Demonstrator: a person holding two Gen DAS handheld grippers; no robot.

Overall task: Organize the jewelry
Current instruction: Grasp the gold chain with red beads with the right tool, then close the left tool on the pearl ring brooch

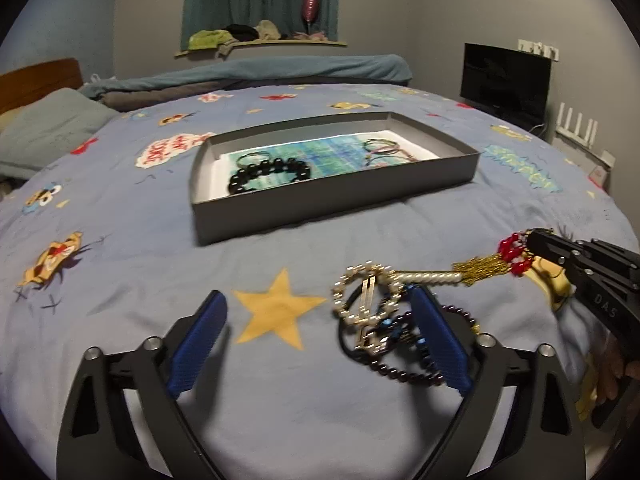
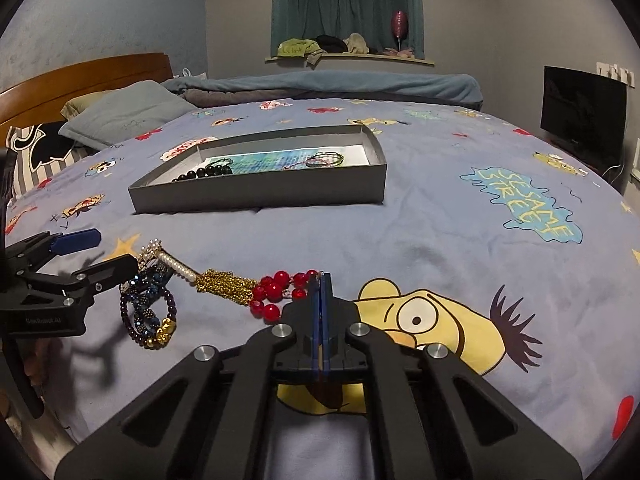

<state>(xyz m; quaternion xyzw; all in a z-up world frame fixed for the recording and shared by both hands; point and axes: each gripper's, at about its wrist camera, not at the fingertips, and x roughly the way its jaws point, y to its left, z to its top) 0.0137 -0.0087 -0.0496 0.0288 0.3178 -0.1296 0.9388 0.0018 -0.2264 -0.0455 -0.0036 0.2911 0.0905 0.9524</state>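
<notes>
The grey box [image 1: 336, 196] sits open-topped on the bed [image 1: 120, 280], well back from the near edge, with bare sheet on every side of it. Inside, a black bead bracelet [image 1: 268, 172] lies toward its 9 o'clock end and thin cord bracelets [image 1: 380, 150] toward its 3 o'clock end, on a blue-green printed liner.

Between the box and the near edge is a broad strip of open sheet. The jewelry pile [image 1: 376, 320] lies there at 6 o'clock from the box: a pearl-and-gold hoop piece, dark purple beads and blue beads tangled together. From it a strand [image 2: 224, 280] of pearls, gold chain and red beads runs toward 3 o'clock.

The left hand-held gripper [image 1: 316, 308] hovers over the sheet with its blue pads spread wide; the yellow star print shows in the gap, and the right pad stands over the pile. Whether it touches the pile cannot be told. The right hand-held gripper [image 2: 322, 278] has its pads pressed together, pinching the red-bead end of the strand at its tips.

The sheet is pale blue with cartoon prints, slightly wrinkled. Pillows and a wooden headboard lie at 10 o'clock, a folded blanket along the far edge, a curtained window with a cluttered sill at 12 o'clock, and a dark screen at 2 o'clock by the grey wall.
</notes>
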